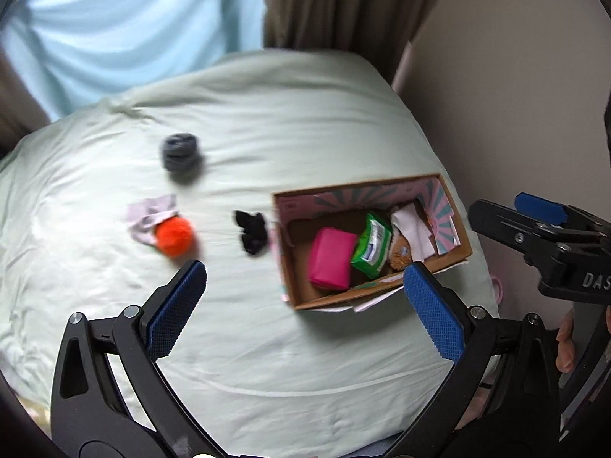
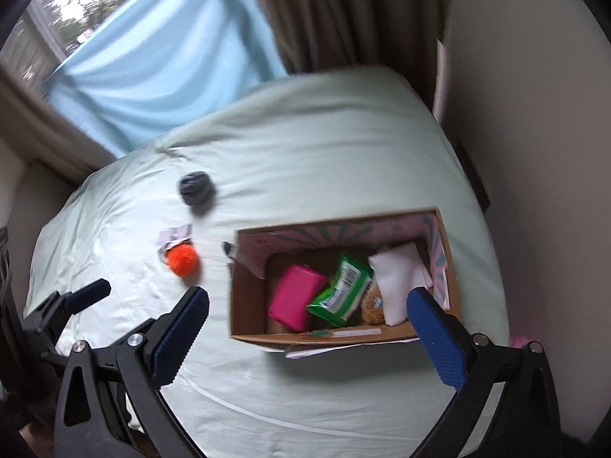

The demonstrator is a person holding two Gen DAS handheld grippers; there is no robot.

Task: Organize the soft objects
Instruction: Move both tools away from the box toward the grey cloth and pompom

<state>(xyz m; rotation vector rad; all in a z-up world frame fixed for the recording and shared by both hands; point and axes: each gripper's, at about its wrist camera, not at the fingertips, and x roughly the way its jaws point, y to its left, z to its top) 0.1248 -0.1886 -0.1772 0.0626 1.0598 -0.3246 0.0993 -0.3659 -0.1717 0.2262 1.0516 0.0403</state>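
A cardboard box (image 1: 460,253) (image 2: 244,316) sits on the pale green bed and holds a pink pouch (image 1: 331,258) (image 2: 296,297), a green wipes pack (image 1: 372,246) (image 2: 340,289), a white cloth (image 1: 412,229) (image 2: 399,280) and a tan plush (image 1: 401,255) (image 2: 373,307). Left of it lie a black cloth (image 1: 251,228), an orange pom-pom (image 1: 173,233) (image 2: 182,259) on a lilac cloth (image 1: 147,216) (image 2: 173,234), and a dark grey sock roll (image 1: 181,154) (image 2: 196,187). My left gripper (image 1: 305,278) hangs open above the bed, holding nothing. My right gripper (image 2: 309,305) is open over the box's near side, also holding nothing.
The bed (image 1: 267,114) (image 2: 305,145) fills both views. A light blue curtain (image 1: 126,23) (image 2: 160,80) and brown drapes (image 1: 343,4) (image 2: 343,11) hang beyond it, with a beige wall (image 1: 515,95) (image 2: 534,133) on the right. The other gripper shows at each view's edge.
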